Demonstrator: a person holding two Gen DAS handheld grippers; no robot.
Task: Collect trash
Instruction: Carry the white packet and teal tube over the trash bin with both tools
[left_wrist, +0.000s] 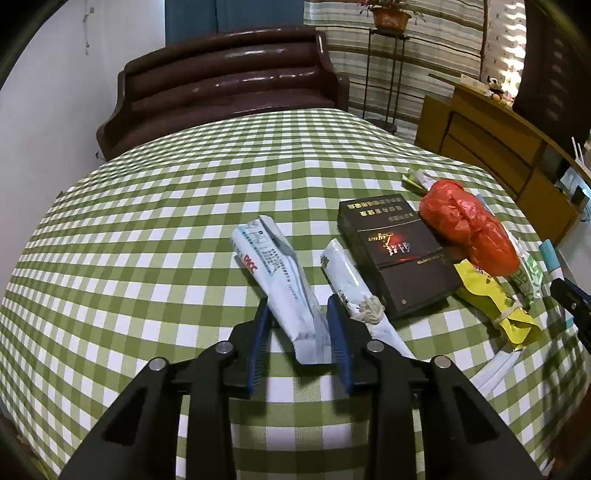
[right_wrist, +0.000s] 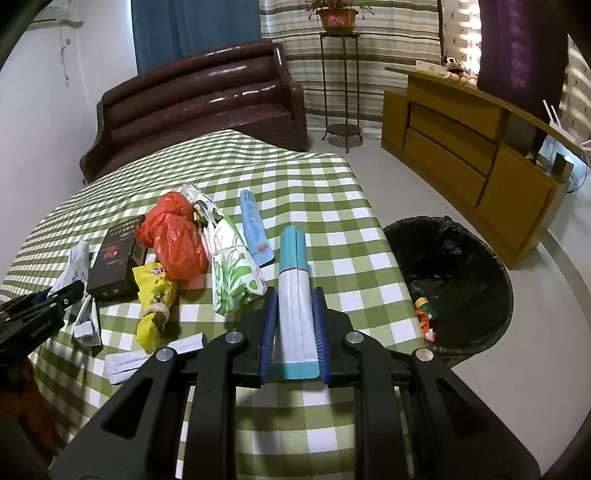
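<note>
Both grippers loaded: left gripper (left_wrist: 297, 315) jaws pinched on a pale blue-white folded wrapper (left_wrist: 275, 273), gripped near its lower end with most of the length sticking out past the tips; right gripper (right_wrist: 293, 321) jaws pressed tight on a white and teal tube-like pack (right_wrist: 295, 295), held along its length, teal cap end (right_wrist: 293, 247) pointing away. Bin with black liner (right_wrist: 454, 280) sits on the floor just off the table's right edge, a few scraps already at the bottom. Rest of the trash is on the green check tablecloth (left_wrist: 147, 229): second rolled white wrapper (left_wrist: 351, 284) right beside the left jaw, dark box (left_wrist: 395, 254), red bag (left_wrist: 469, 229), yellow wrapper (left_wrist: 495, 302), green-white bag (right_wrist: 232, 273), blue packet (right_wrist: 255, 229), white paper strips (right_wrist: 147, 356). My read: step in hand is carrying both to the bin. Right is closest, so swing it out over the rim first and only release once the pack is fully over the liner; it's long, so tip the cap end down so it doesn't bridge the rim. Left wrapper is held off-centre and looks floppy, so lift clear before traversing or the free end may drag the rolled wrapper and the box, and keep the squeeze on till over the opening
</note>
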